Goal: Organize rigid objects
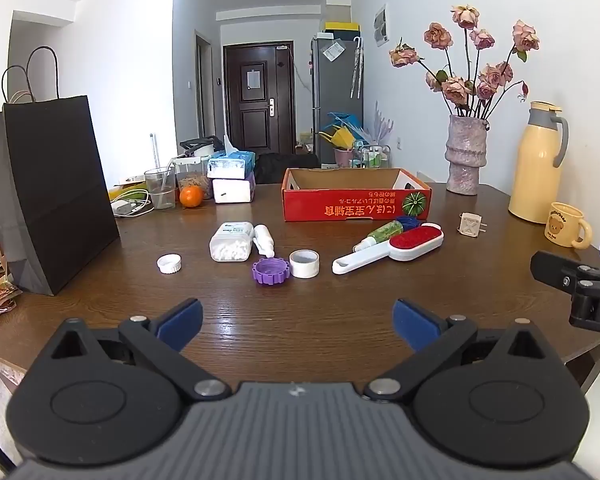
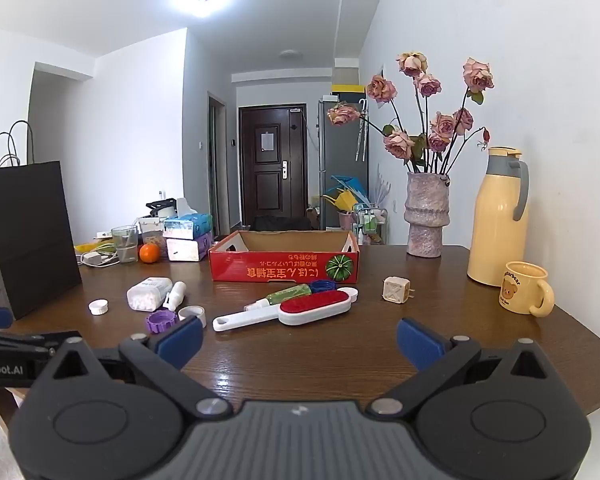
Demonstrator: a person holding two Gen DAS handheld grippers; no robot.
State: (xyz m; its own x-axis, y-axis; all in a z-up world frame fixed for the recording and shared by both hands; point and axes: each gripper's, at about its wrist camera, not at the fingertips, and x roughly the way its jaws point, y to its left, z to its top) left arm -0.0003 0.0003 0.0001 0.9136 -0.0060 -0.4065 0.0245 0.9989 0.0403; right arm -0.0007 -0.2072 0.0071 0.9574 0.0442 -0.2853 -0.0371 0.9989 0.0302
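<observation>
1. Step in hand: by my reading this is the start, the approach before any pick. Every loose item lies on the tabletop (image 1: 300, 320) and the red box (image 1: 356, 196) looks empty as far as its interior shows.

2. Left tool (image 1: 298, 322): spread wide, holding nothing, hovering over the near edge of the tabletop, well apart from the items.

3. Right tool (image 2: 300, 338): also spread wide and empty, held beside the left one at the same near edge.

4. Where the task's things are, seen from the left wrist:
   - white cap (image 1: 169, 263), alone at the left;
   - swab box (image 1: 231, 241) with a small white bottle (image 1: 264, 240) lying just beside it;
   - purple cap (image 1: 271, 271) and tape roll (image 1: 304, 263), just beside each other;
   - lint brush (image 1: 392, 247), red pad up, handle pointing toward the left tool;
   - green bottle (image 1: 380, 235) lying behind the brush, with a blue cap (image 1: 409, 222) at its far end;
   - plug (image 1: 471, 225), apart at the right.

5. Next move, as I judge it: reach forward to one item and close on it, then carry it over the box's front wall. The purple cap and tape roll are nearest the left tool; the brush and plug suit the right.

6. The low caps call for a nearly vertical descent; the brush handle wants a grip across its narrow width.
</observation>
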